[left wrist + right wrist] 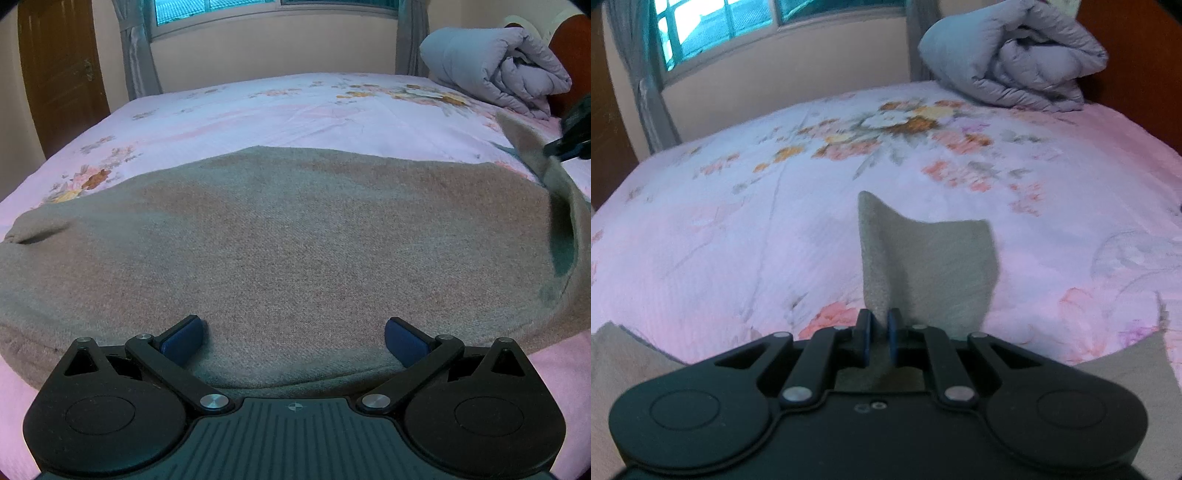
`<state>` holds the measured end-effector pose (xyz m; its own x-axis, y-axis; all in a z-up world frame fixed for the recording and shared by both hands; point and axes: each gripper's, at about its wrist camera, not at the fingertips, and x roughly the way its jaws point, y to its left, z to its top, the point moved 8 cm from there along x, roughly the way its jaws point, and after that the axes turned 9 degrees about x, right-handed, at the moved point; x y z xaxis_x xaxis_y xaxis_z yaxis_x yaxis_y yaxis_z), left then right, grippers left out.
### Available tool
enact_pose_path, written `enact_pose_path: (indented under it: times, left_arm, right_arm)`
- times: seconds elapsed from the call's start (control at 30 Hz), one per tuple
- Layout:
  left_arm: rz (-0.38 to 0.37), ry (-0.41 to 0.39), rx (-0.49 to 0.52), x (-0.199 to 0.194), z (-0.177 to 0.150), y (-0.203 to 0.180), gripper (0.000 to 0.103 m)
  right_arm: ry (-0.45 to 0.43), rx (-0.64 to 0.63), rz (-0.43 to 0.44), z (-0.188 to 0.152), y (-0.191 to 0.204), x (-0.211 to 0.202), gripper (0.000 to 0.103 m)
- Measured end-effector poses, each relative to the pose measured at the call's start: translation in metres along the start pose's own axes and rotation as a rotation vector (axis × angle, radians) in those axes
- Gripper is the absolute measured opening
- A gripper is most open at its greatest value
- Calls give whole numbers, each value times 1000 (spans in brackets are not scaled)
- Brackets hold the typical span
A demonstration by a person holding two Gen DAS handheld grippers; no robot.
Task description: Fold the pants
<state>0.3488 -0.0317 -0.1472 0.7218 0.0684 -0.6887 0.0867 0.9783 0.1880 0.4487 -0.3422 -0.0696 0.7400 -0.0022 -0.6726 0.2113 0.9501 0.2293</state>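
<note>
The grey pants (pixel 288 236) lie flat across the near part of the bed (pixel 258 107). My right gripper (pixel 880 338) is clamped on one edge of the fabric, a flap standing up beyond its pads. My left gripper (pixel 293 338) rests over the near hem, jaws spread wide, holding nothing. A folded quilt (pixel 1015 55) sits at the bed's far corner.

Left tool (pixel 293 338) agape, right tool (pixel 879 338) clamped
</note>
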Motion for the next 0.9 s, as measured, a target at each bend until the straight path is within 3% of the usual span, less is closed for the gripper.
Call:
enact_pose_path:
  times: [0.27,0.43,0.57,0.67,0.73,0.9]
  left_arm:
    - [-8,9,8,0,2,0,103]
    - [-15,12,22,0,2,0,103]
    - [-16,18,27,0,3,-1,103]
    - [-15,22,28,0,3,-1,103]
    - [-14,22,29,1,4,-1,103]
    - [-8,16,30,1,3,-2,103]
  right_arm:
    - [-124,187,23,-1,-76,-85,1]
    - [-149,340,-22,-43,-144,-119,0]
    - [-88,520,-4,-73,-189,-111,0]
    - [-97,553,25,-77,-195,-114,0]
    - [-91,562,53,-77,-194,-113,12]
    - [-79,455,119,-68,-160,-111,9]
